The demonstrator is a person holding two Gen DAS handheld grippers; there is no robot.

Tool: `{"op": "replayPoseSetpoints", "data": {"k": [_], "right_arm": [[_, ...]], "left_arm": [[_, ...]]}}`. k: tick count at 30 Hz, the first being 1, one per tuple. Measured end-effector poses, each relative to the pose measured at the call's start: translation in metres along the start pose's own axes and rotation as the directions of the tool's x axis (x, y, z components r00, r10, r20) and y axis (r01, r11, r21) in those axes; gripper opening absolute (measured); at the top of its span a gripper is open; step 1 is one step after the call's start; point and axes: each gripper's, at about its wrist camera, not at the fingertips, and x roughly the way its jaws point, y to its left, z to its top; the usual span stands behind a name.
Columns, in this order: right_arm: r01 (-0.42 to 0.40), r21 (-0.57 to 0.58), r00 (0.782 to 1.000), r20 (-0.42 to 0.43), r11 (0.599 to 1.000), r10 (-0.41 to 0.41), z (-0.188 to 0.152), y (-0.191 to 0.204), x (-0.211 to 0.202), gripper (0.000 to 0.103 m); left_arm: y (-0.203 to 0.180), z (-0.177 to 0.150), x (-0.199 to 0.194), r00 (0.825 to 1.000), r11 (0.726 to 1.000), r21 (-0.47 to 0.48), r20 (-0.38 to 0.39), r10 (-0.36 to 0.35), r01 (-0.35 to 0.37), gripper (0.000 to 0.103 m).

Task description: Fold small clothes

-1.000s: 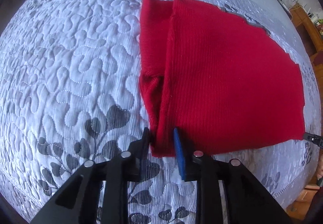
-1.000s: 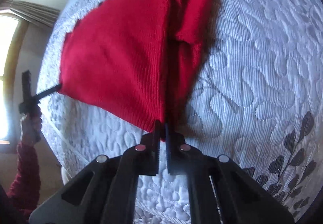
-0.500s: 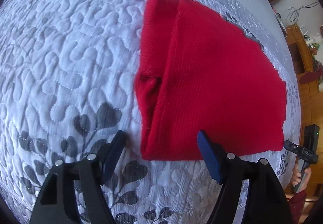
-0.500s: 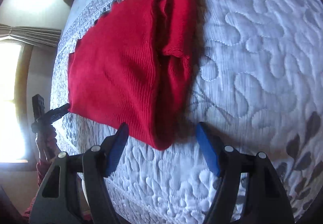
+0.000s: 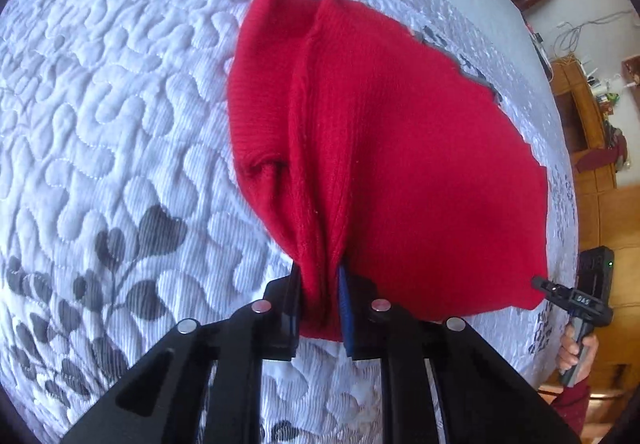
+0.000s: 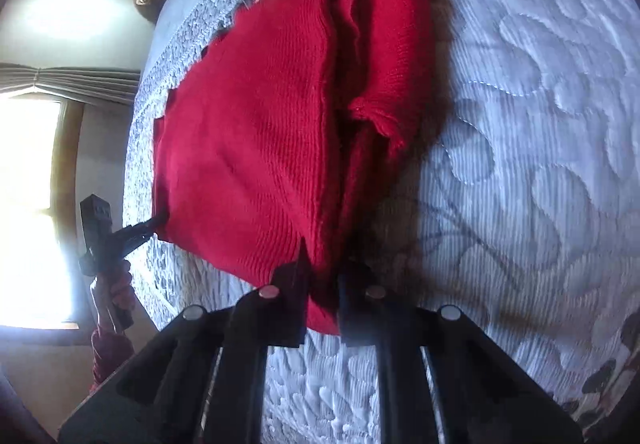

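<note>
Gripping: both tongs are pinching the near edge of the red knit garment (image 5: 420,163), one at each near corner.
Left tongs (image 5: 320,304): pressed together on a bunched corner of the red knit; the cloth is puckering into ridges between the fingers.
Right tongs (image 6: 322,296): likewise clamping the opposite near corner, with folded layers gathered between the fingers.
Garment position: lying partly folded on the quilted bed (image 5: 120,103), spreading away from both tongs toward the far side.
Long axis: the held near edge is running from one pair of tongs to the other; the body is extending forward, away from the person.
Side flap: a sleeve or side panel (image 5: 260,103) is sitting already turned in along one side.
Nearer hand: neither; each is holding its own corner, well apart along the edge.
Likely next move: judging by the grip, both corners are being readied for carrying forward over the body toward the far edge.
Risk: the tucked flap may be slipping out as the edge rises.
</note>
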Motion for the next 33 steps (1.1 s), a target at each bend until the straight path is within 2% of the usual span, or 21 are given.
{"op": "replayPoseSetpoints", "data": {"k": [6, 10, 18, 22, 26, 30, 32, 33], "right_arm": [[0.042, -0.039, 0.999, -0.017, 0.998, -0.042, -0.025, 0.013, -0.032, 0.009], [0.071, -0.06, 0.997, -0.036, 0.996, -0.073, -0.065, 0.012, -0.048, 0.009], [0.117, -0.07, 0.991, -0.055, 0.991, -0.121, -0.161, -0.006, -0.072, 0.009], [0.166, -0.08, 0.985, -0.038, 0.983, -0.17, -0.201, -0.014, -0.072, 0.01], [0.236, -0.057, 0.971, -0.023, 0.97, -0.238, -0.207, -0.027, -0.047, 0.014], [0.239, -0.06, 0.971, 0.004, 0.969, -0.239, -0.208, -0.03, -0.043, 0.015], [0.248, -0.071, 0.969, 0.004, 0.966, -0.249, -0.209, -0.024, -0.048, 0.022], [0.285, -0.085, 0.958, 0.016, 0.955, -0.285, -0.21, -0.018, -0.055, 0.032]], "left_arm": [[-0.006, -0.031, -0.031, 0.999, 0.999, 0.013, -0.01, -0.036, 0.036, 0.015], [-0.013, -0.067, -0.037, 0.999, 0.999, 0.04, -0.033, -0.024, 0.025, 0.015], [-0.029, -0.167, -0.05, 0.998, 0.993, 0.118, -0.055, 0.004, 0.002, 0.015], [-0.03, -0.198, -0.049, 0.998, 0.988, 0.151, -0.057, 0.031, -0.022, 0.016], [-0.025, -0.206, -0.025, 0.995, 0.983, 0.163, -0.035, 0.091, -0.085, 0.019], [-0.035, -0.212, -0.023, 0.991, 0.97, 0.207, 0.018, 0.129, -0.13, 0.025], [-0.045, -0.212, -0.024, 0.986, 0.958, 0.235, 0.03, 0.161, -0.164, 0.032], [-0.047, -0.212, -0.028, 0.983, 0.953, 0.241, 0.03, 0.182, -0.184, 0.044]]}}
